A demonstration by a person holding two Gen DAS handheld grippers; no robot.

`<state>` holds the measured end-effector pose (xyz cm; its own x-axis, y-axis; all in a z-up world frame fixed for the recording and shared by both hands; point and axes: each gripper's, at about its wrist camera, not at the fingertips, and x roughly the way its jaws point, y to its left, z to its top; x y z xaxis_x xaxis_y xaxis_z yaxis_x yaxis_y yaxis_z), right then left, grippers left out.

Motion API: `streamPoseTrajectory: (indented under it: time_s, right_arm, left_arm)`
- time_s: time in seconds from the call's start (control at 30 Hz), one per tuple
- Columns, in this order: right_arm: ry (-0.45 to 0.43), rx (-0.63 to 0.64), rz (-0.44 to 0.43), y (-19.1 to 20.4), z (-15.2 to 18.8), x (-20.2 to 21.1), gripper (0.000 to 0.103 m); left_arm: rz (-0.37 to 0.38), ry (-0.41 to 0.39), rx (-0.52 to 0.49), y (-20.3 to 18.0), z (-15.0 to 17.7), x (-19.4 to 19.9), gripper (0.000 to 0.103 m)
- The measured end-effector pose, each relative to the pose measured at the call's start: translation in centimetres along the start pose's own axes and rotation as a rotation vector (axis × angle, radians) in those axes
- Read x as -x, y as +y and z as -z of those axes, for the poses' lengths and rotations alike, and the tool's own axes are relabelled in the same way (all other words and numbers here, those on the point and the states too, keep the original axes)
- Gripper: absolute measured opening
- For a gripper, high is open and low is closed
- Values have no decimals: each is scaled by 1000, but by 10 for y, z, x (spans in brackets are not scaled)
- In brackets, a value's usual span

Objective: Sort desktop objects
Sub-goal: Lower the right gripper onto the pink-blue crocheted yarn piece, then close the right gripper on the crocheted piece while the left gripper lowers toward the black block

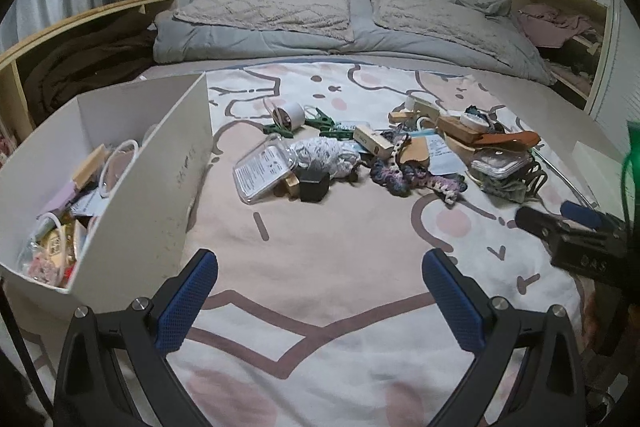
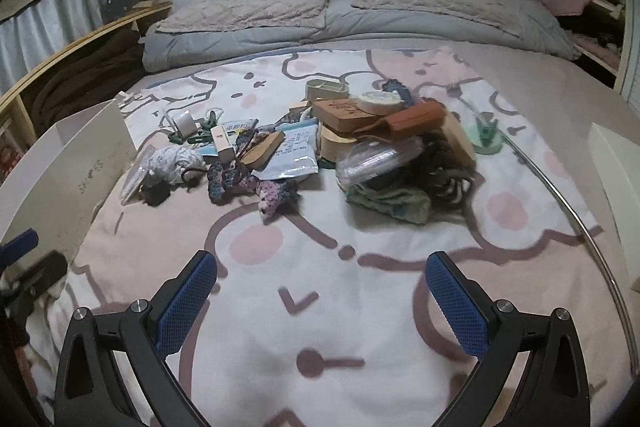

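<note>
The left gripper (image 1: 320, 291) hangs over the blanket (image 1: 340, 259) with its blue pads spread wide and nothing between them. The right gripper (image 2: 322, 291) is spread the same way, also empty, above the near part of the blanket.

A white box (image 1: 140, 187) stands at the left, just beside the left gripper, already holding a jumble of small items. The unsorted pile lies farther off in the middle of the blanket: a clear case (image 1: 262, 173) and a black cube (image 1: 315, 185) at its near left, a tape roll (image 1: 290, 115) and green clips (image 1: 320, 119) behind them, crocheted yarn (image 1: 404, 179) in the centre, and wooden blocks (image 1: 460, 135) with a brown pouch (image 1: 508, 139) to the right. A green stand (image 2: 486, 137) sits at the pile's far right edge. Pillows (image 1: 272, 7) lie far back.
</note>
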<state>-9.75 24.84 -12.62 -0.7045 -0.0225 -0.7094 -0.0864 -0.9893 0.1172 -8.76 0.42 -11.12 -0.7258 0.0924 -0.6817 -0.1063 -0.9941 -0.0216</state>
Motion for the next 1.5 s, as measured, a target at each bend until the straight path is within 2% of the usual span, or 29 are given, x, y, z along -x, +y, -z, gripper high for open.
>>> streamPoseTrajectory:
  time_s: [0.1,0.33,0.37,0.4,0.47,0.67,0.73,0.77,0.87,0.97,1.07,1.13,1.3,1.5]
  right_arm:
    - [25,21,17,8,-10,-15,103]
    - [34,73,-63,26,-34,-49,103]
    - [40,75,-71,27,-36,-54,101]
    - [48,75,-81,28,-39,-60,92]
    - [81,73,-96,30,-42,-74,84]
    - [142,111,-30,36,-40,-104,75]
    - [158,119,-34,37,-36,-110,56]
    - [161,118,-27,37,-35,-111,42]
    - [140,104,-50,33,-34,-107,27]
    - [126,98,-75,32,-32,-100,19]
    - [127,101,-108,34,-28,-94,18]
    - [129,109,-133,36,-24,-88,15]
    - [142,132,-175,41,-8,-71,14]
    - [157,131,-171,33,15,-53,14]
  left_arm:
    - [7,10,-3,1,2,-7,103]
    - [23,20,-2,7,5,-16,99]
    - [27,27,1,8,5,-18,99]
    - [29,32,2,9,6,-20,99]
    - [30,37,1,10,6,-22,99]
    - [39,44,18,16,4,-28,99]
    - [43,45,26,17,2,-30,98]
    - [44,45,28,17,1,-31,95]
    - [48,53,30,17,-3,-35,91]
    - [50,47,31,15,-8,-39,90]
    - [47,54,25,12,-16,-46,83]
    - [52,59,29,10,-21,-51,82]
    - [75,52,52,9,-36,-63,78]
    - [93,92,69,7,-42,-81,77]
